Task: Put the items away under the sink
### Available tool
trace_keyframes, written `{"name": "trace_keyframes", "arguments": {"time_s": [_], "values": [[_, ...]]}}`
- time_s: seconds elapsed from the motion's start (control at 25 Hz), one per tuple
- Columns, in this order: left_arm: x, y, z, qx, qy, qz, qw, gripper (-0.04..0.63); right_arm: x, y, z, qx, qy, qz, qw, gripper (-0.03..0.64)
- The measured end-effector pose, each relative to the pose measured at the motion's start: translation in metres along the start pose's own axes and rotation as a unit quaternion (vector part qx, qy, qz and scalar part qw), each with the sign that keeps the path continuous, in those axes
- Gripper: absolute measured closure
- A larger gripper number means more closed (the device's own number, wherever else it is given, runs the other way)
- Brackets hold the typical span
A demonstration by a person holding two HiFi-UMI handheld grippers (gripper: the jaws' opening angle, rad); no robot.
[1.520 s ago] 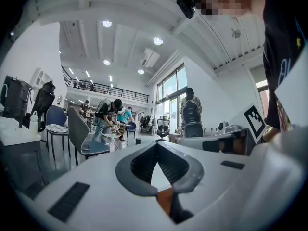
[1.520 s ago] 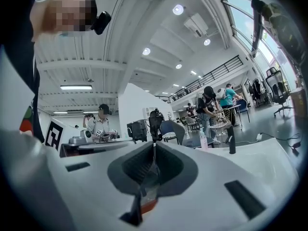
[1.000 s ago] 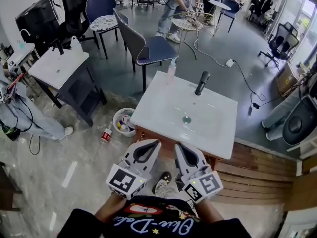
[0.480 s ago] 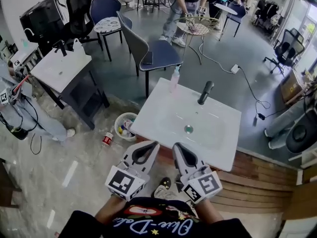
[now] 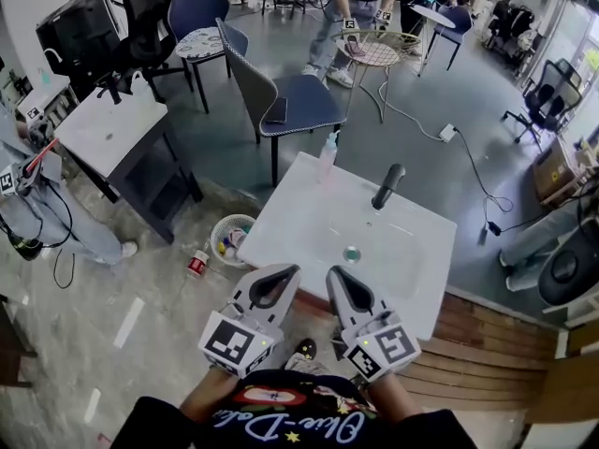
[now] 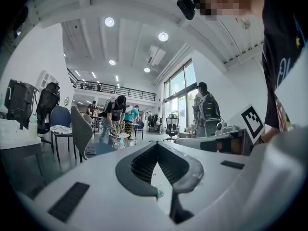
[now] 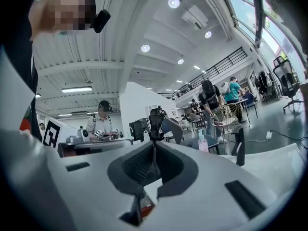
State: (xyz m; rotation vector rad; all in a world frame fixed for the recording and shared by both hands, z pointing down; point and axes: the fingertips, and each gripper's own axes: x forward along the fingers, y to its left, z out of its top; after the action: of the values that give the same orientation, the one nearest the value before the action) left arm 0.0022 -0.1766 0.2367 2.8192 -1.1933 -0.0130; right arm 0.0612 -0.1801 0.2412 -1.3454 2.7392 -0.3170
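Left gripper (image 5: 294, 270) and right gripper (image 5: 333, 273) both have their jaws closed and empty. Held this close, they could knock the sink (image 5: 281, 241) rim.

Cabinet (image 5: 417, 309) under the sink top (image 5: 309, 223): head view shows only a thin brown strip, the rest sits beneath the top. Basket (image 5: 213, 241) on the floor: contents too small to tell. Red-and-white container (image 5: 197, 264) beside it: can't ID. Person at left (image 5: 37, 213) is cut by the frame edge. People at the far end (image 5: 342, 7) are cut by the top edge. Left gripper (image 6: 156, 144) and right gripper (image 7: 154, 143): each body fills its view's lower half, floor hidden.
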Motion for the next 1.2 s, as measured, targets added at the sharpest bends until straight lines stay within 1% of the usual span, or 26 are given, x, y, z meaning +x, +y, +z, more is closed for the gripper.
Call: {"name": "trace_keyframes", "arguments": {"time_s": [0.24,0.4,0.64,0.8,0.92,1.04,1.2], "values": [[0.029,0.005,0.0,0.0,-0.004,-0.001,1.0,0.588,0.007,-0.026,0.005,-0.005,0.001,-0.001,1.0,0.607],[0.05,0.003,-0.001,-0.005,0.002,-0.003,1.0,0.588,0.01,-0.046,0.011,-0.007,0.002,-0.002,1.0,0.607],[0.071,0.006,0.001,-0.007,-0.003,0.001,1.0,0.588,0.016,-0.065,0.014,-0.01,0.001,0.002,1.0,0.607],[0.074,0.007,0.002,0.005,-0.01,0.006,0.9999,0.588,0.017,-0.071,0.016,-0.005,-0.004,0.008,1.0,0.607],[0.071,0.01,-0.001,0.002,-0.003,0.015,0.9999,0.588,0.02,-0.072,0.016,0.001,-0.008,0.011,1.0,0.607],[0.067,0.012,-0.003,0.005,-0.006,0.019,0.9998,0.588,0.022,-0.07,0.013,0.0,-0.003,0.013,1.0,0.607],[0.066,0.018,-0.009,-0.008,0.003,0.013,0.9999,0.588,0.027,-0.072,0.009,0.003,-0.003,0.003,1.0,0.607]]}}
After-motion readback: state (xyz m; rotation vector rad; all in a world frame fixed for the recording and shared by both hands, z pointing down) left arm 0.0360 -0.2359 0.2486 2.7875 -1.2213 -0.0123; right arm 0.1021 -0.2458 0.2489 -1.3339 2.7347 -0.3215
